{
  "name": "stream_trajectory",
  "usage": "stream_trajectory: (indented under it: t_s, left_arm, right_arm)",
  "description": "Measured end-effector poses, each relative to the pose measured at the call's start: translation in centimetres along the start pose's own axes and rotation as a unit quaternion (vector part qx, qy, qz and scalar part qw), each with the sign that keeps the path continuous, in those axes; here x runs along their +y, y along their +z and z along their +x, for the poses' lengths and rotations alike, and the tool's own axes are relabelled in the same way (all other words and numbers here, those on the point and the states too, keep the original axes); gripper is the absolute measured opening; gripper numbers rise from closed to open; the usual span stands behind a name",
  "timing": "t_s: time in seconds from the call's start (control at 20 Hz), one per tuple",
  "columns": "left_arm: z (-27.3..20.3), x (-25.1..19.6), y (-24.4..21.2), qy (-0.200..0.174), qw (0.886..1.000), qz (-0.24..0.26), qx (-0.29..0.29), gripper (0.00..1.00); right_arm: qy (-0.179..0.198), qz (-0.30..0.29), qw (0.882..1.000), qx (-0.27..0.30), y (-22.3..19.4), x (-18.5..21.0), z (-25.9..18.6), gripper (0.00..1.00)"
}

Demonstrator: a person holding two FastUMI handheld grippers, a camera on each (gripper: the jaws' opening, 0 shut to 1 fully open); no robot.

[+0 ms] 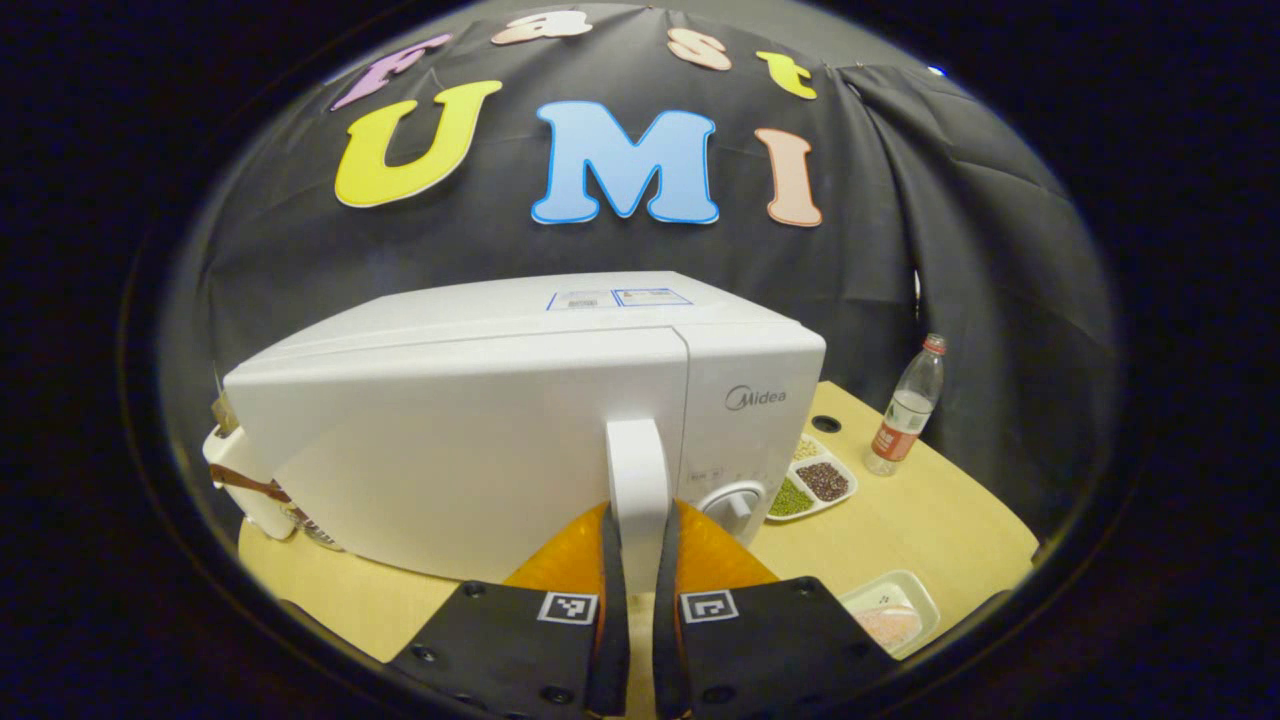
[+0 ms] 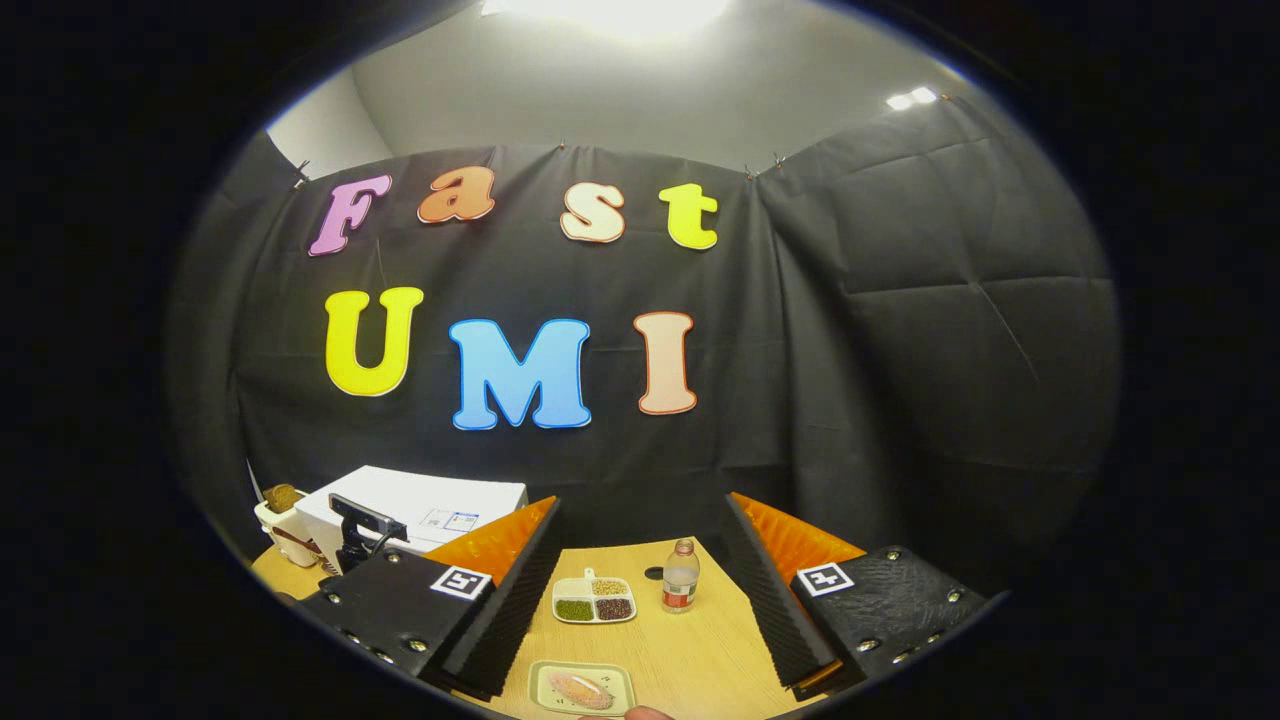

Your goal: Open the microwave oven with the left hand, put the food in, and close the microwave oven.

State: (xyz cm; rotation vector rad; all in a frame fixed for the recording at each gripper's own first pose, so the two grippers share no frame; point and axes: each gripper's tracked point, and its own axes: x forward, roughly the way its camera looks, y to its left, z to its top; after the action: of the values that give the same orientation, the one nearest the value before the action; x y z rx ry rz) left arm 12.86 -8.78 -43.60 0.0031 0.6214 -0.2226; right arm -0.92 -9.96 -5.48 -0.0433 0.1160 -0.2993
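Two fingers of the left gripper (image 1: 640, 560) pinched the white vertical door handle (image 1: 637, 480) of the boxy white microwave oven (image 1: 480, 420) straight ahead. Right of it, the right gripper (image 2: 640, 590) stood spread wide above the pale wooden table (image 2: 690, 650), the pink food on its small white tray (image 2: 582, 688) just below.

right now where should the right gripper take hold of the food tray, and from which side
Grip the near long rim of the food tray, coming down from above with one finger inside the rim and one outside. It lies flat and shallow on the table, so there is no handle and little wall; the right gripper hangs open above it.
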Motion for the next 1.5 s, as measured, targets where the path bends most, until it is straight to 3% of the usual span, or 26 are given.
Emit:
stream_trajectory:
  t_s: [0.95, 1.15, 1.5]
  left_arm:
    - [-0.2, 0.0, 0.1, -0.019, 1.000, 0.002, 0.013, 0.10]
    - [-4.8, 0.1, -2.0, -0.032, 0.999, 0.027, 0.009, 0.09]
    - [-12.6, 1.9, -5.1, -0.081, 0.996, 0.042, 0.015, 0.10]
  right_arm:
    - [0.018, 0.000, 1.000, 0.026, -2.0, 2.1, 1.0, 0.95]
    - [0.018, 0.007, 0.999, 0.026, -2.1, 2.2, 0.8, 0.95]
    - [0.063, 0.018, 0.997, 0.045, -4.1, 6.2, 0.3, 0.95]
